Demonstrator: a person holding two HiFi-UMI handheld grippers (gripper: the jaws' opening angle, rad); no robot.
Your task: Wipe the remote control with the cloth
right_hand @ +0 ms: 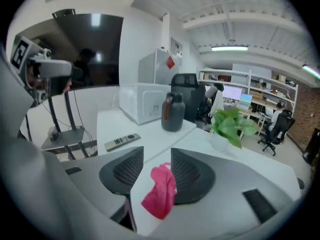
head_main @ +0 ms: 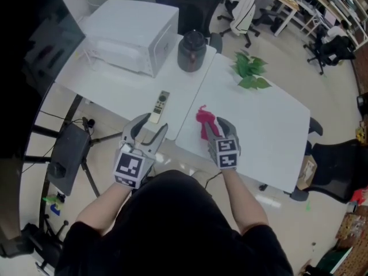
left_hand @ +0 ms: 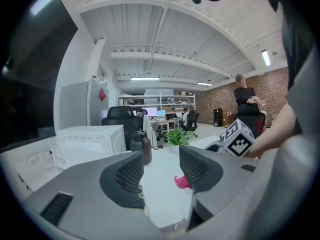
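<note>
The pale remote control [head_main: 160, 106] [right_hand: 122, 141] lies on the left white table [head_main: 109, 88], near the seam between the two tables. My left gripper [head_main: 149, 128] [left_hand: 160, 171] hovers just short of it, open, with nothing between the jaws. The red cloth [head_main: 203, 121] [right_hand: 160, 196] [left_hand: 181, 182] is bunched at the front of the right table [head_main: 270, 125]. My right gripper [head_main: 218, 125] [right_hand: 156, 166] is right at the cloth. Its jaws stand apart, the cloth rests against the right-hand pad only, and bare table shows in the gap.
A white boxy appliance [head_main: 132, 36] and a dark jug [head_main: 191, 50] stand at the back of the left table. A green plant [head_main: 250, 71] sits at the back of the right table. A black stand [head_main: 69, 154] stands left of the table, with office chairs beyond.
</note>
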